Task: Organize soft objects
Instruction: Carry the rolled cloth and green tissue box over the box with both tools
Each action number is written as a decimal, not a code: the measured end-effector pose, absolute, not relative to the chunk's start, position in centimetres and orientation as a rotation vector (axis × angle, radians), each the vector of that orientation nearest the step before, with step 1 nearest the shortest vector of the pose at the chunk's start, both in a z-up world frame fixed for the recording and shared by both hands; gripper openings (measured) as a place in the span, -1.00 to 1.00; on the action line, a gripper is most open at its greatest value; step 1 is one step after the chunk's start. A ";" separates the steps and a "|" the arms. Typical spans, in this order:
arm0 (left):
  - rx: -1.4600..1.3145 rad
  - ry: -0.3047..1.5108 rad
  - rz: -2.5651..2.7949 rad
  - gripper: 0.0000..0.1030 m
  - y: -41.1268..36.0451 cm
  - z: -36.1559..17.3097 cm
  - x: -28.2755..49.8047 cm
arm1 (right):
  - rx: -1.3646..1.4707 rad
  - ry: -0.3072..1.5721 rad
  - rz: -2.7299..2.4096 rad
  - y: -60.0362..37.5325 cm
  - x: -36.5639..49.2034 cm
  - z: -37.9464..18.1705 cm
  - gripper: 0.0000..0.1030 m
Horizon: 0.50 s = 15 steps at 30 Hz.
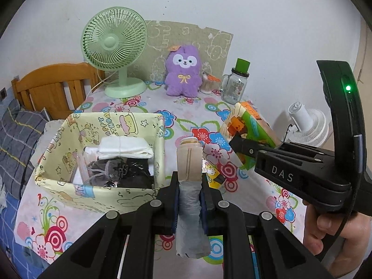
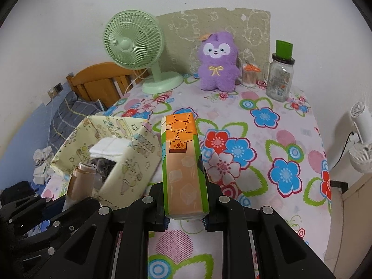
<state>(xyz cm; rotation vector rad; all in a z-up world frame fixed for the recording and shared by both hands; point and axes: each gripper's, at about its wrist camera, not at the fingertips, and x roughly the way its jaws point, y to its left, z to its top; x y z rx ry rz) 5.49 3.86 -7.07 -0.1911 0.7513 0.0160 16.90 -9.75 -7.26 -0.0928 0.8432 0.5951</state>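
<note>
I have both grippers loaded and clear of the table. The left gripper is clamped about mid-length on a roll of thin bags, grey film trailing below the pads. It looks light and squashy, so I judge the mid-body grip safest. The right gripper is closed on the near end of a tissue pack, which juts forward. The pack seems light, soft and slick-wrapped, so it may droop or slip. The box sits front left, half full.
</note>
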 end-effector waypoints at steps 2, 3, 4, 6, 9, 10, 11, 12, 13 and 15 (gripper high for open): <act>-0.194 0.747 0.017 -0.75 4.3 -6.9 5.4 | -0.096 0.839 0.596 -9.5 16.7 -7.0 -0.56; -0.195 0.745 0.018 -0.75 4.4 -6.9 5.3 | -0.096 0.836 0.597 -9.4 16.7 -6.9 -0.56; -0.195 0.741 0.019 -0.75 4.6 -6.8 5.3 | -0.096 0.834 0.599 -9.3 16.6 -6.7 -0.56; -0.193 0.736 0.027 -0.75 4.8 -6.7 5.1 | -0.097 0.831 0.602 -8.9 16.5 -6.4 -0.56; -0.200 0.731 0.035 -0.75 5.5 -6.5 5.0 | -0.103 0.824 0.606 -8.5 16.4 -6.0 -0.56; -0.200 0.727 0.038 -0.75 5.7 -6.4 5.0 | -0.105 0.822 0.607 -8.3 16.3 -5.9 -0.56; -0.201 0.722 0.042 -0.75 5.9 -6.3 4.9 | -0.108 0.820 0.609 -8.1 16.2 -5.8 -0.56; -0.203 0.720 0.045 -0.75 6.0 -6.3 4.9 | -0.111 0.818 0.610 -7.9 16.1 -5.6 -0.56; -0.206 0.717 0.047 -0.75 6.3 -6.2 4.8 | -0.114 0.815 0.612 -7.6 16.0 -5.5 -0.56; -0.209 0.714 0.053 -0.75 6.7 -6.1 4.7 | -0.115 0.809 0.619 -7.1 15.9 -5.1 -0.56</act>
